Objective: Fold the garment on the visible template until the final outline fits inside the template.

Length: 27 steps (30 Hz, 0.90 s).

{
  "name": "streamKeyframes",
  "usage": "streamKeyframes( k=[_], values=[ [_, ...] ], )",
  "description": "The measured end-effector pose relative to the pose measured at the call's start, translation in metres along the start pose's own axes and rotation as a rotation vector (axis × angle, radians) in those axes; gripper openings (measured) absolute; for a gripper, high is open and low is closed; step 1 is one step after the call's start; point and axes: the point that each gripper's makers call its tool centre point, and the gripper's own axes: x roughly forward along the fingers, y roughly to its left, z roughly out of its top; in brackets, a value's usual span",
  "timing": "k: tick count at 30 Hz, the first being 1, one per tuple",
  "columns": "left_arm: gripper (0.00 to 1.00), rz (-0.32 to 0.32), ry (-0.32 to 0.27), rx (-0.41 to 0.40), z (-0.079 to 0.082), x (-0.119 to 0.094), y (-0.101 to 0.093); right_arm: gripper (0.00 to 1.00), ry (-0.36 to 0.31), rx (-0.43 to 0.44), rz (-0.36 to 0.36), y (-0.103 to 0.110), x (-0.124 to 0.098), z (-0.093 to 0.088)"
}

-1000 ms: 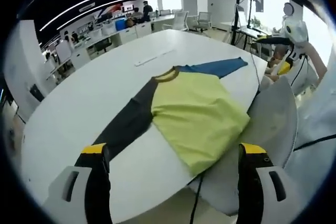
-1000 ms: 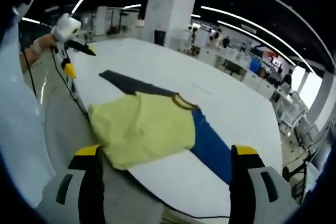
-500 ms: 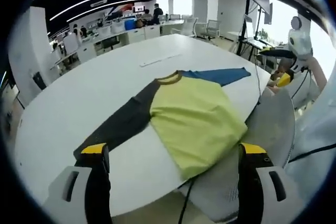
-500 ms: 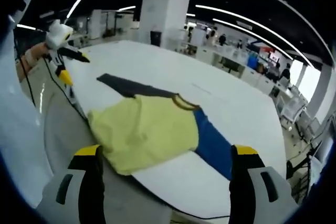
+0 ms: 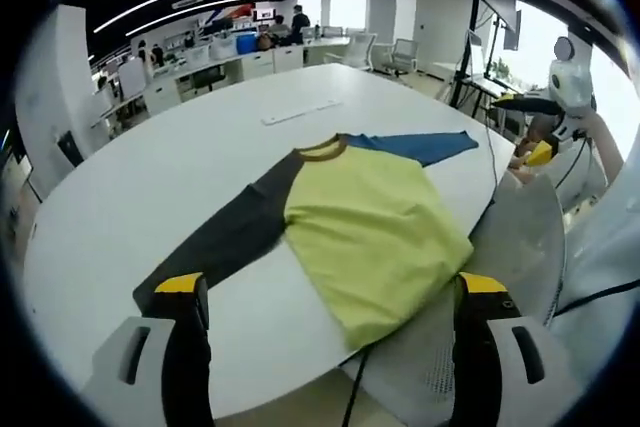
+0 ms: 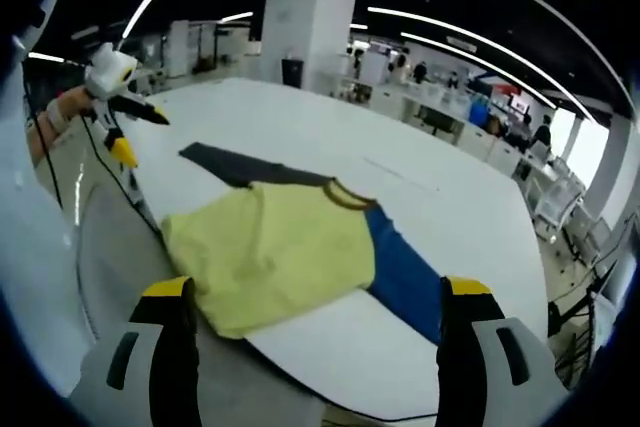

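A garment lies flat on the white oval table (image 5: pixel 150 167), its hem hanging over the near edge. It has a yellow body (image 5: pixel 370 222), a black sleeve (image 5: pixel 225 237), a blue sleeve (image 5: pixel 415 145) and a brown collar (image 5: pixel 320 148). My left gripper (image 5: pixel 332 292) hovers open in front of the hem and holds nothing. From the other side the same yellow body (image 6: pixel 270 252), black sleeve (image 6: pixel 235 165) and blue sleeve (image 6: pixel 405 282) show. My right gripper (image 6: pixel 317 292) is also open and off the cloth. I cannot make out a template outline.
A pale chair back (image 5: pixel 525 237) stands against the table edge beside the hem. A thin white strip (image 5: pixel 300 112) lies on the table beyond the collar. The other gripper (image 5: pixel 530 127) is held in a hand at the right. Desks, chairs and people fill the office behind.
Both views have shifted slightly with the hands. The garment lies as before and both grippers stay open.
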Motion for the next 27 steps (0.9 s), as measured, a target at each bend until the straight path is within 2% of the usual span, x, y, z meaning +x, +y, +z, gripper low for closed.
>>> streamKeyframes(
  k=[13,21,25,27],
  values=[
    [0.94,-0.009,0.010,-0.002,0.004,0.010,0.013,1.00,0.021,-0.020,0.016,-0.009,0.013,0.001],
    [0.90,-0.019,0.011,0.011,0.014,0.023,0.025,1.00,0.024,-0.022,0.016,-0.021,0.023,0.005],
    [0.87,-0.025,0.011,0.021,0.020,0.031,0.031,1.00,0.004,-0.024,0.014,-0.028,0.029,0.011],
    [0.85,-0.030,0.013,0.027,0.022,0.034,0.033,0.96,0.008,-0.033,0.013,-0.031,0.031,0.012]
  ],
)
